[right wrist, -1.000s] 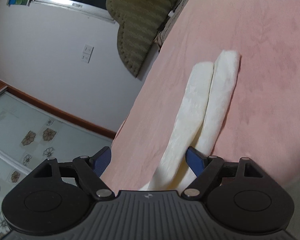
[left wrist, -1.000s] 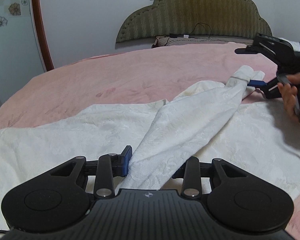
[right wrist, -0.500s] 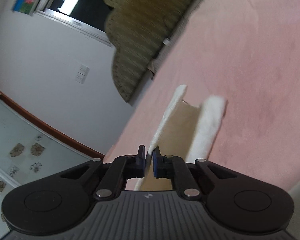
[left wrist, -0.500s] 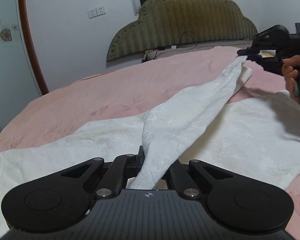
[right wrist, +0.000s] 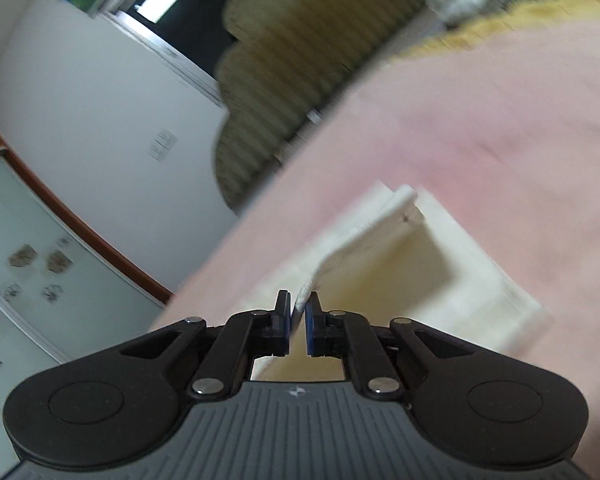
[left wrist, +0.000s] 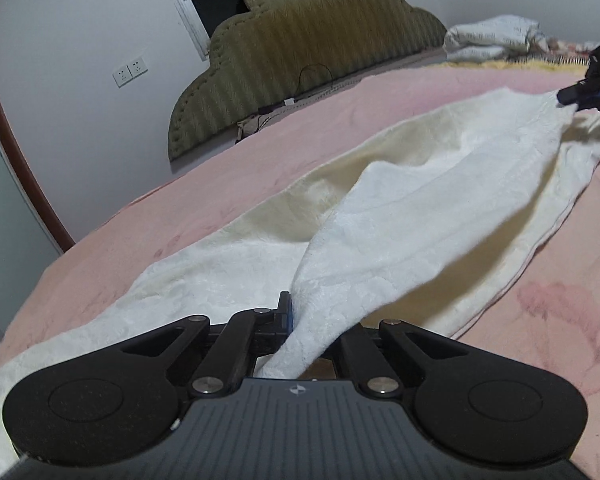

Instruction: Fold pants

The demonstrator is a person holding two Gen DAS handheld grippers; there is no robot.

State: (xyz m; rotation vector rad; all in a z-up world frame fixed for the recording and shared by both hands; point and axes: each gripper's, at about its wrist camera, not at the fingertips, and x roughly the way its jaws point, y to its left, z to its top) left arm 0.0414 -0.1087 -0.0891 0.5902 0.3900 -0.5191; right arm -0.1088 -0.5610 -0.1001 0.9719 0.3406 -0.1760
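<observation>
White pants [left wrist: 400, 224] on pink bed [left wrist: 260, 152], left claw [left wrist: 300, 320] and right claw [right wrist: 298, 316] both clenched on fabric

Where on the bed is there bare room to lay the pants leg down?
Bare pink bedspread lies between the white pants and the headboard, and again right of the pants' near edge. The far right corner, by the bedding pile, is crowded.
</observation>
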